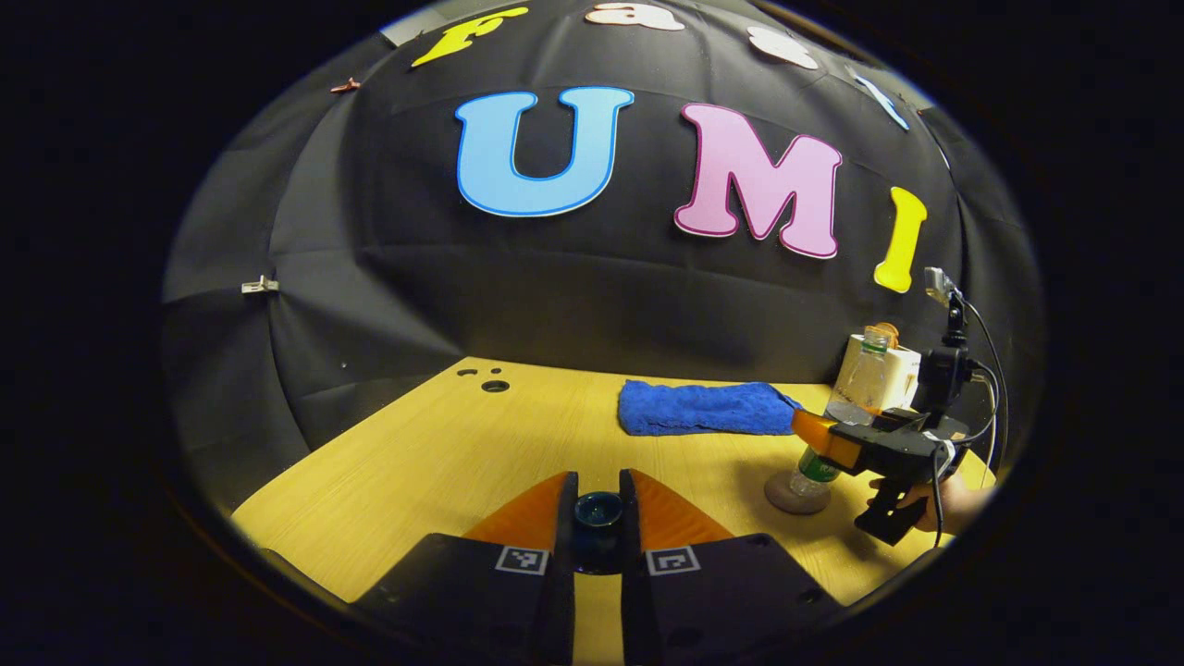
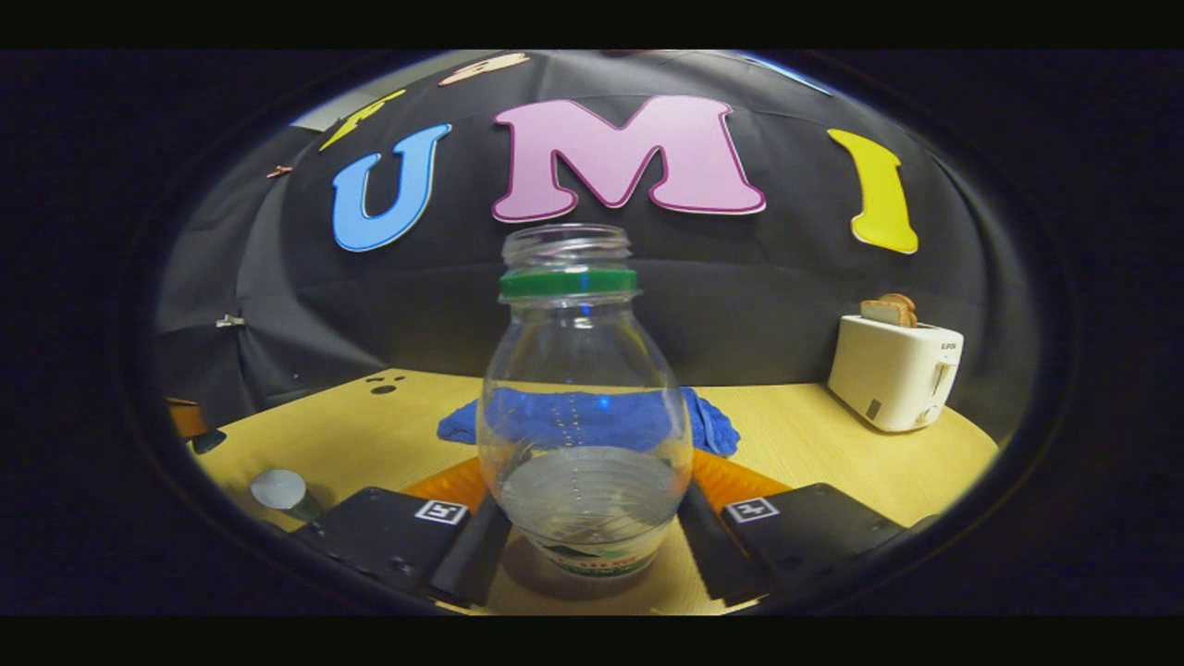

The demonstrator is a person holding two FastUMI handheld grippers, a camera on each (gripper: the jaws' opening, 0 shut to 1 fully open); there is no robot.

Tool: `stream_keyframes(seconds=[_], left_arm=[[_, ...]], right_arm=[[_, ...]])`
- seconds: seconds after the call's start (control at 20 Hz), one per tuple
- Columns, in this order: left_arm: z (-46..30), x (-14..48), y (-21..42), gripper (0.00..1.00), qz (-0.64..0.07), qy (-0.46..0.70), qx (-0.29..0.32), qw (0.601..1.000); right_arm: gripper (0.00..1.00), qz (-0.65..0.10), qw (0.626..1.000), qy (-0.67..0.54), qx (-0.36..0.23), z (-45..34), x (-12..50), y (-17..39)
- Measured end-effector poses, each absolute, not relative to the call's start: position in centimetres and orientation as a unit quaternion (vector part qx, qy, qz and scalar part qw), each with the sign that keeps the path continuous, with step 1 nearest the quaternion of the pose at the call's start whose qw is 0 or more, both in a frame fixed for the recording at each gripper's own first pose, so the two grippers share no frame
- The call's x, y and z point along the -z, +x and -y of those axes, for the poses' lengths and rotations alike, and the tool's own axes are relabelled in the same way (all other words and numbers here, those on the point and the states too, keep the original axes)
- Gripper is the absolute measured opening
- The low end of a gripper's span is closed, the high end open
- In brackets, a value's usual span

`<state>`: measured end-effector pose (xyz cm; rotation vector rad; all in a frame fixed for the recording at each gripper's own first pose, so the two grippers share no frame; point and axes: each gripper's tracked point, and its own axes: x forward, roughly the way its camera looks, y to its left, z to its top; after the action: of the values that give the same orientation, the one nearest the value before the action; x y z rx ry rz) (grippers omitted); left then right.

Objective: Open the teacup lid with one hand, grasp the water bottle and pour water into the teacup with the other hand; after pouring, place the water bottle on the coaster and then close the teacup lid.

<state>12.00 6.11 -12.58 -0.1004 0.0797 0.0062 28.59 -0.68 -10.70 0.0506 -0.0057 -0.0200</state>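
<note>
Because the right tongs [image 2: 588, 504] bracket the water bottle [image 2: 585, 388] low on its belly, and I cannot tell whether they squeeze or merely flank it, a careless pull-away could tip it off the coaster [image 1: 784, 497] beneath it and spill the remaining water over the bench [image 1: 444, 444]. Left of the bottle, the left tongs [image 1: 598, 490] pinch the teacup lid [image 1: 598, 520]; a loosened grip would drop it. Behind the bottle lie a blue cloth [image 1: 703, 407] and a toaster [image 2: 893, 370]; its lettering and the bottle's label are too small to make out.
</note>
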Motion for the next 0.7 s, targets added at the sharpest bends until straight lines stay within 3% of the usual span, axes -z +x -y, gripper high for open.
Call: stream_keyframes(seconds=[0.05,0.3,0.7], left_arm=[[-6.1,12.5,11.9,0.24,-0.038,-0.049,-0.003,0.998],[-6.3,11.5,11.2,0.27,-0.029,-0.049,-0.005,0.998],[-6.9,10.8,12.0,0.24,-0.011,-0.057,-0.005,0.998]], right_arm=[[1.0,0.001,1.0,0.025,0.011,0.7,10.6,28.4],[0.96,-0.005,0.999,0.027,0.018,0.6,10.3,27.0],[0.99,-0.028,0.999,0.017,0.028,0.6,11.7,21.5]])
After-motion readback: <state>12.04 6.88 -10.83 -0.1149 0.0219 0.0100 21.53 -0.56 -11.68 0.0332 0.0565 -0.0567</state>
